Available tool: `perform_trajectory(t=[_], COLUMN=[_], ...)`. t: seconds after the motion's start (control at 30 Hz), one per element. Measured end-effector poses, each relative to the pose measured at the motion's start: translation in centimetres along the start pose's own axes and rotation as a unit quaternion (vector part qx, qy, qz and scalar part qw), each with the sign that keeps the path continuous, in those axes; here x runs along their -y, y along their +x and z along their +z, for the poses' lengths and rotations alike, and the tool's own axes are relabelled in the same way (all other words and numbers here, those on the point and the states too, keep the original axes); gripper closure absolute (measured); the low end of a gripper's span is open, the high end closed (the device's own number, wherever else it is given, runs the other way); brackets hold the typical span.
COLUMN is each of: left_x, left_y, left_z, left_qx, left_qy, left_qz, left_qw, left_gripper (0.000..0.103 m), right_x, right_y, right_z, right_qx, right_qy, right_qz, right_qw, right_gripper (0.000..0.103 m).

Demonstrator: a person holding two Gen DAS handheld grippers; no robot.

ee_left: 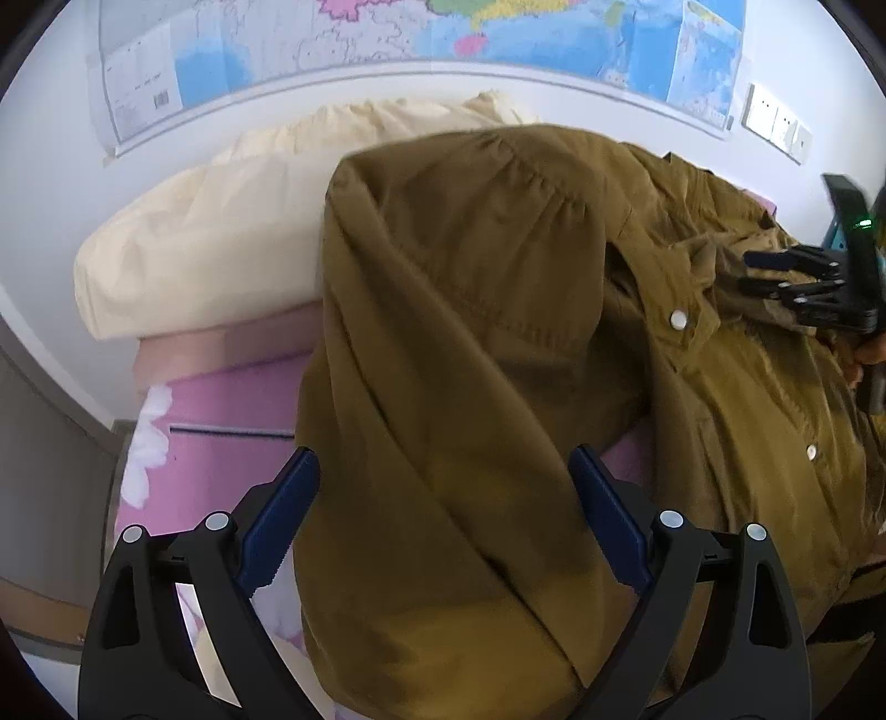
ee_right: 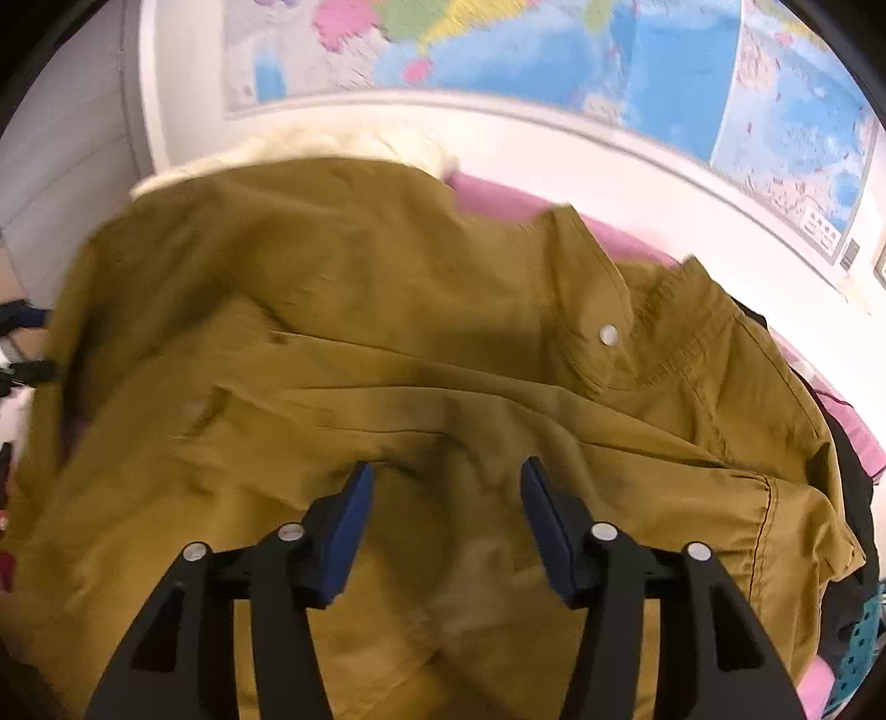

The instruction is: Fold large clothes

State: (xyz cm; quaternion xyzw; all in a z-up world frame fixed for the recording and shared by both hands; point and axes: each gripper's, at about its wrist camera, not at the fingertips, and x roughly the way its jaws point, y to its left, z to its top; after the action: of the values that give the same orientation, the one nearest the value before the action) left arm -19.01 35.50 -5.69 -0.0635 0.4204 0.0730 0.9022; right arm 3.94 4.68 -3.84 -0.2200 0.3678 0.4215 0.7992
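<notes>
1. The jacket is big and brown-yellow, with round white snaps. It lies in a rumpled heap on the pink bed sheet. In my left view it fills the middle and runs out to 3 o'clock.
2. My left claw is wide open. A fat fold of jacket sits between its blue pads, but nothing is pinched.
3. My right claw is open too, right over the cloth, holding nothing.
4. I think the step now is to grab. I should pinch just one edge, not a thick bunch, then lift both sides evenly so the fold stays flat.
5. A cream pillow sits at 10 o'clock, and a map hangs at 12.
</notes>
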Motion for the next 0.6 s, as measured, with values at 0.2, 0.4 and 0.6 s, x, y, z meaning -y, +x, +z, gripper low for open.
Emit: perform_trajectory(t=[0.2, 0.4, 0.6], left_x=[-1.1, -0.8, -0.8], left_y=[0.3, -0.4, -1.4], left_z=[-0.6, -0.5, 0.0], left_qx=[-0.010, -0.001, 0.007], left_qy=[-0.018, -0.019, -0.020], left_qz=[-0.024, -0.032, -0.035], left_qw=[0.9995, 0.9993, 0.9992], left_gripper=[0.039, 0.039, 0.039], right_x=[-4.9, -15.0, -21.6], right_y=[-2.7, -1.8, 3.8], right_z=[0.0, 1.0, 1.3], right_qx=[0.025, 0.012, -0.077], right_qy=[-0.020, -0.077, -0.071], right_qz=[0.152, 0.323, 0.356], right_qw=[0.988, 0.943, 0.929], right_gripper=[0.048, 0.029, 0.025])
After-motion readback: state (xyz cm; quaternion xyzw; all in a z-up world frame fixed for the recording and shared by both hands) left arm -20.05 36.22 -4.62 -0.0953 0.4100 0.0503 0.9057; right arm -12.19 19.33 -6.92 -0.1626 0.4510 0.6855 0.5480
